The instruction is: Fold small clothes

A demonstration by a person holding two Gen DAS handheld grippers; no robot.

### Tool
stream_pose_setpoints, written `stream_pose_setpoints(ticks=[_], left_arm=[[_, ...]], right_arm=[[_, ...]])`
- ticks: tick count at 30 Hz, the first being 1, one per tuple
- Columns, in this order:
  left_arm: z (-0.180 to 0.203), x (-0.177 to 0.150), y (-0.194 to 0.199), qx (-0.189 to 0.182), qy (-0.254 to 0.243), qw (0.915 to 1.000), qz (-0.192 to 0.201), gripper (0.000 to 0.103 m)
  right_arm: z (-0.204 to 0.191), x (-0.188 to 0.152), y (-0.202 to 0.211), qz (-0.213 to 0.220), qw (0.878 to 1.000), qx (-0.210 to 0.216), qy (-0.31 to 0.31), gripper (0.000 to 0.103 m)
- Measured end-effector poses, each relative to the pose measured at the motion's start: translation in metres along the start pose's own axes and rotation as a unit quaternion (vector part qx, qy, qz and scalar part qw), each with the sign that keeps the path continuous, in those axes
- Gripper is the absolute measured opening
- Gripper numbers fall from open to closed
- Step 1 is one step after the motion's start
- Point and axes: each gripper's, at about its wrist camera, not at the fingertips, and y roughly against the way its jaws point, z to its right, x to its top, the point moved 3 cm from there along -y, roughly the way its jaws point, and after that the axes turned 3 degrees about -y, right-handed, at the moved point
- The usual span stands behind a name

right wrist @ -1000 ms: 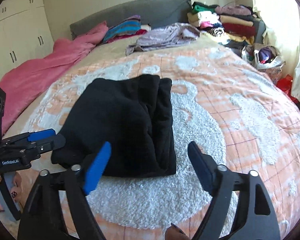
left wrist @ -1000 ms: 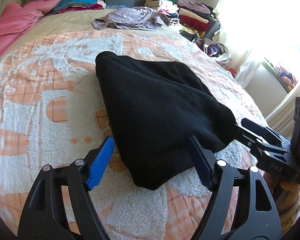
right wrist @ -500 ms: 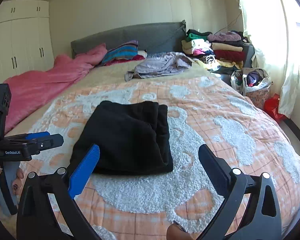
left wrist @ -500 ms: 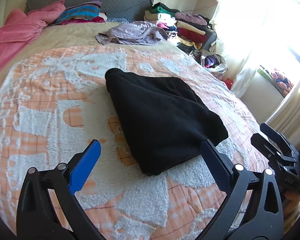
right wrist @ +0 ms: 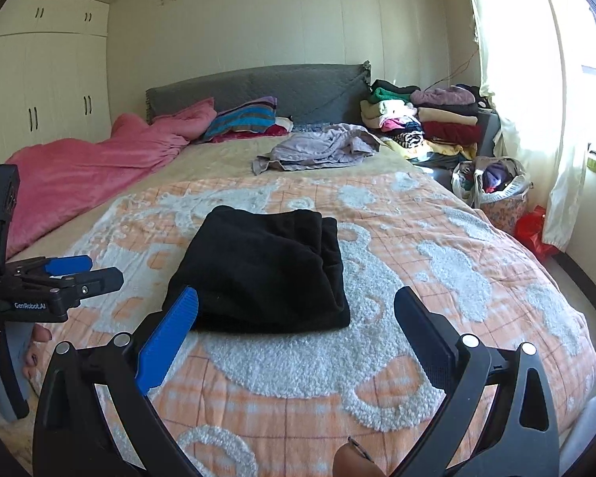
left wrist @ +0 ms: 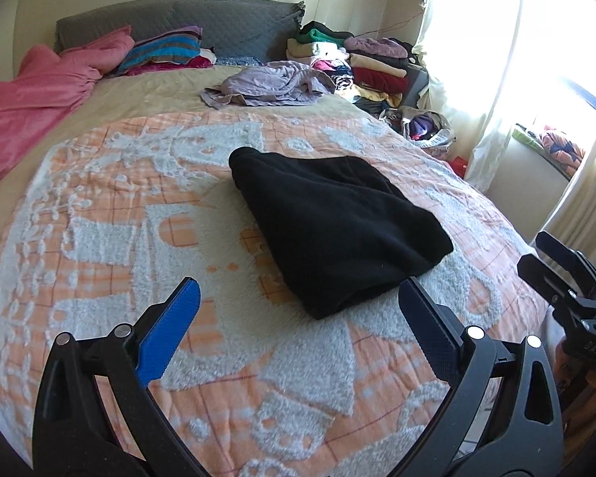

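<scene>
Both tongs (left wrist: 298, 298) (right wrist: 296, 310) farther back, seemingly empty

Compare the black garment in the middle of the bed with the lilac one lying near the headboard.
The black garment is folded into a compact, squared stack; the lilac garment lies crumpled and spread loose. The black garment sits on the orange-and-white blanket, close to both open grippers; the lilac garment rests farther back on the plain beige sheet. Neither is being held, and both lie on the bed.
</scene>
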Motion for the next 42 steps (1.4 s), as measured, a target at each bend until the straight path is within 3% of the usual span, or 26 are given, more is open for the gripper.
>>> stream_pose_setpoints(ticks=[11,25,42], left_arm=[[-0.003,-0.038,0.007,0.010,-0.002,0.9999,-0.011,0.094],[-0.002,-0.064,-0.003,0.004,0.005,0.9996,-0.027,0.094],[-0.011,-0.066,-0.005,0.022,0.018,0.9991,-0.031,0.094]], right_arm=[[-0.012,-0.026,0.008,0.007,1.000,-0.022,-0.004,0.098],[-0.023,-0.074,-0.020,-0.051,0.998,-0.031,-0.007,0.098],[-0.018,-0.076,-0.023,-0.059,0.998,-0.034,-0.012,0.098]])
